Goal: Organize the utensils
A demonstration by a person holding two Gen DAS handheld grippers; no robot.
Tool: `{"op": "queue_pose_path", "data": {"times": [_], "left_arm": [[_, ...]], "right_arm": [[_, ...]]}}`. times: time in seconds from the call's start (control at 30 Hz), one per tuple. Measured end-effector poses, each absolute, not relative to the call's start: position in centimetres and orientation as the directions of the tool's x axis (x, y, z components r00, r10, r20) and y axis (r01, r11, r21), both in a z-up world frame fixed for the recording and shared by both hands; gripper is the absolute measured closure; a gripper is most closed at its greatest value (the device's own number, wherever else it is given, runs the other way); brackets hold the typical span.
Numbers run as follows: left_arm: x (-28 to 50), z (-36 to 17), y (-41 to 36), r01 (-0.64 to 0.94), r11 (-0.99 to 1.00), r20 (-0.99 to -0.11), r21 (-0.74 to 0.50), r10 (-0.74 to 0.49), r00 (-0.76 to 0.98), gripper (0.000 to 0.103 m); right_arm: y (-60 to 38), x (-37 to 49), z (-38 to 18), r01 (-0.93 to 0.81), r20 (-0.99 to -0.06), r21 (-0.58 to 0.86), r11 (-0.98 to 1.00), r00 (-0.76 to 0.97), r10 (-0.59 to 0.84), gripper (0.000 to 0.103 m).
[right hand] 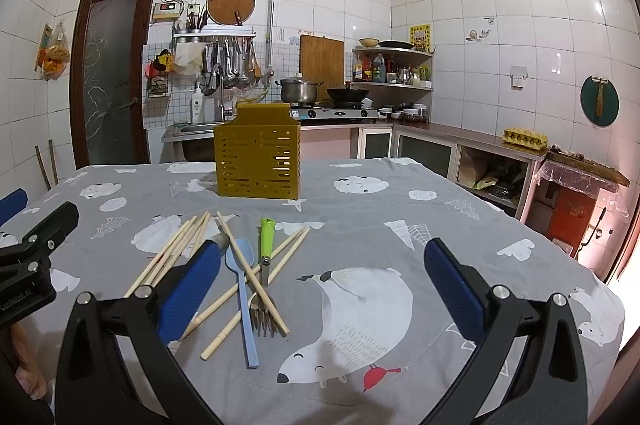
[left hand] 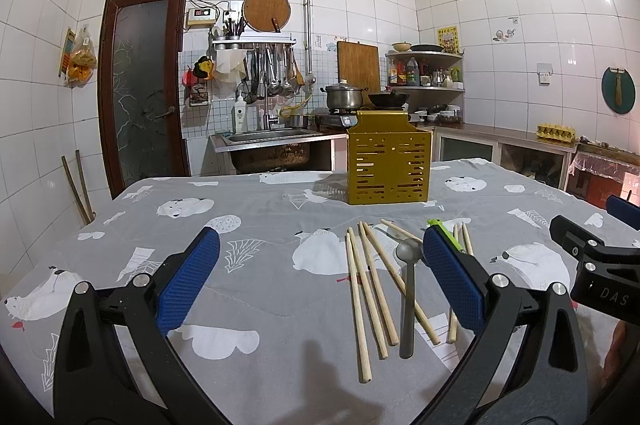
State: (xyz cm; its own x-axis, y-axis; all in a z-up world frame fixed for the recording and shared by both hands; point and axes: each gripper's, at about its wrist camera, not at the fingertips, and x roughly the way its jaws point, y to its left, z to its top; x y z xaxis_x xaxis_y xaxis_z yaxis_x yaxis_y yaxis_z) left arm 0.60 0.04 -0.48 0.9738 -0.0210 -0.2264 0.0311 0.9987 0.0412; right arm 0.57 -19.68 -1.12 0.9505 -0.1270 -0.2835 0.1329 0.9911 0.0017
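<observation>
Both tongs, left tongs (left hand: pixel 320 265) and right tongs (right hand: pixel 322 277), hang wide open and empty, so grab one chopstick (left hand: pixel 358 309) from the desk (left hand: pixel 260 217) pile, low and square, before heading to the yellow caddy (left hand: pixel 389 163) behind.

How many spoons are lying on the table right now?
2. A grey spoon lies across the chopsticks at the left of the pile; a blue spoon lies beside the green-handled fork. The hand-held grippers cover part of the pile, so another may be hidden.
</observation>
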Motion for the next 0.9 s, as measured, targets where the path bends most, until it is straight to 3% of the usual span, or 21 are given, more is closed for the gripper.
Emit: {"op": "queue_pose_path", "data": {"times": [0.9], "left_arm": [[0.58,-0.44,-0.02,0.031,0.999,-0.229,0.042,-0.021,0.973,0.005]], "right_arm": [[-19.81,0.45,-1.11,0.137,-0.282,0.003,0.991,0.951,-0.130,0.004]]}}
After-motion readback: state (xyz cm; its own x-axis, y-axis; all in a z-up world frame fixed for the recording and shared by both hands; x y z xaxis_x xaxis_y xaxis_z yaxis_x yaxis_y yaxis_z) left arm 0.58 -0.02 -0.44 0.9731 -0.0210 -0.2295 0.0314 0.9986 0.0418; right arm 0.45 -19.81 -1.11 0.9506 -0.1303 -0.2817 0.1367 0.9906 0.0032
